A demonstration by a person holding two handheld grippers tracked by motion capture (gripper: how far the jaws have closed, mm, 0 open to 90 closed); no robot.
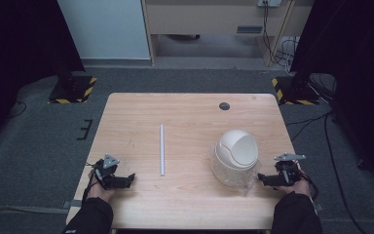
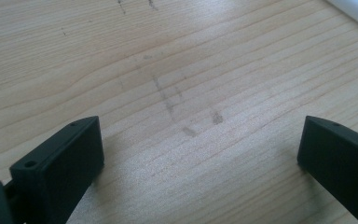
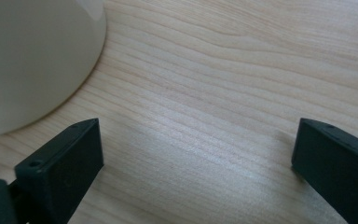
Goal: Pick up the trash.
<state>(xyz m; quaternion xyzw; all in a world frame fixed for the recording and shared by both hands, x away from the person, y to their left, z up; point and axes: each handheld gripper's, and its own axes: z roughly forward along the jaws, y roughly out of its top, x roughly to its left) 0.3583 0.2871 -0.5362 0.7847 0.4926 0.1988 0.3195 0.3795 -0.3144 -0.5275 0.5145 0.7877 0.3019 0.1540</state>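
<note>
While both my left gripper and right gripper rest wide open and empty, the white domed bin sits just left of my right jaws, so I'd approach it slowly and squarely.

The pale wooden bench shows fine grain, a soft sheen and a few grey scuffs. The cream domed plastic bin, centre right, looks smooth and faintly glossy, sitting in crinkled clear plastic wrap. The thin white rod at centre looks smooth. Both hand-held grippers' jaws are matt black plastic.
</note>
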